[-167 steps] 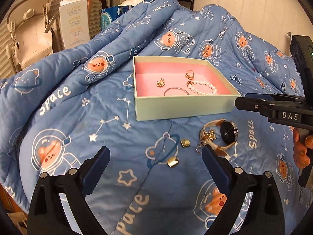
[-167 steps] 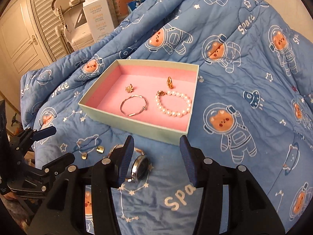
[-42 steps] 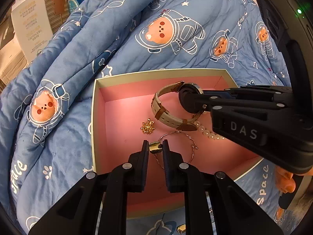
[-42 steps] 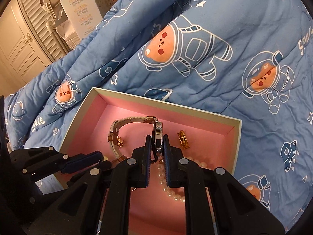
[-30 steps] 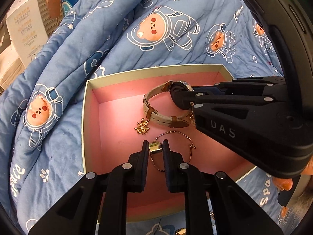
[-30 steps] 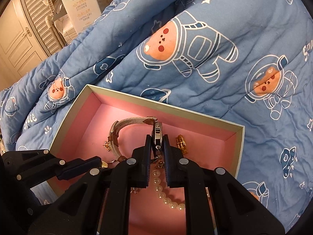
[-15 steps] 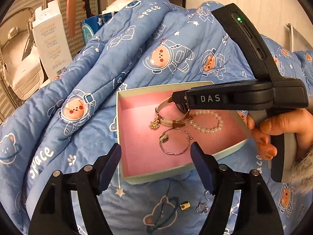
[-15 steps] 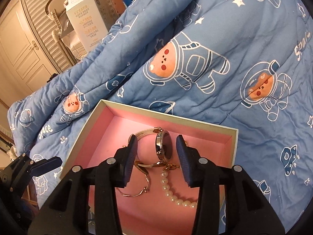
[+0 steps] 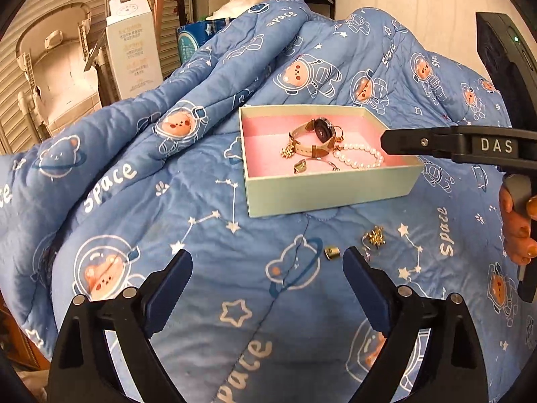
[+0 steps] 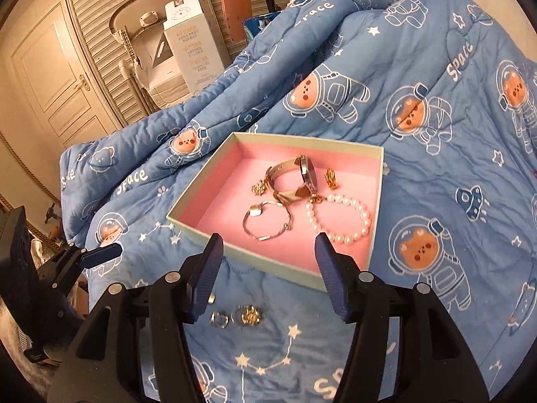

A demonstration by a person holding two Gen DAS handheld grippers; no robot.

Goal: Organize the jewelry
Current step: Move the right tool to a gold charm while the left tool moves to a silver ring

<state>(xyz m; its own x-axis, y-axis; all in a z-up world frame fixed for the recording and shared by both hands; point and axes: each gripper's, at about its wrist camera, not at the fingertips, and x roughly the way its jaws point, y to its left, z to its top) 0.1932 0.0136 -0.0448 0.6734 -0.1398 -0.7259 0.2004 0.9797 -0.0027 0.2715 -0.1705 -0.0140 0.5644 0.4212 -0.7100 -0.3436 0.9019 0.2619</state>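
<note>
Both spread, empty: gold clip (image 9: 331,252) just upper-left of left hand-held gripper (image 9: 266,277) right fingertip, probably nearer.

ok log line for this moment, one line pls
left gripper: open | right gripper: open | watch: in box | small gold pieces: on quilt

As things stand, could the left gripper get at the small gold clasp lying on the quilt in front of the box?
Probably yes. The left gripper is open, and the gold clasp lies bare on the quilt beside its right fingertip, with nothing covering it.
</note>
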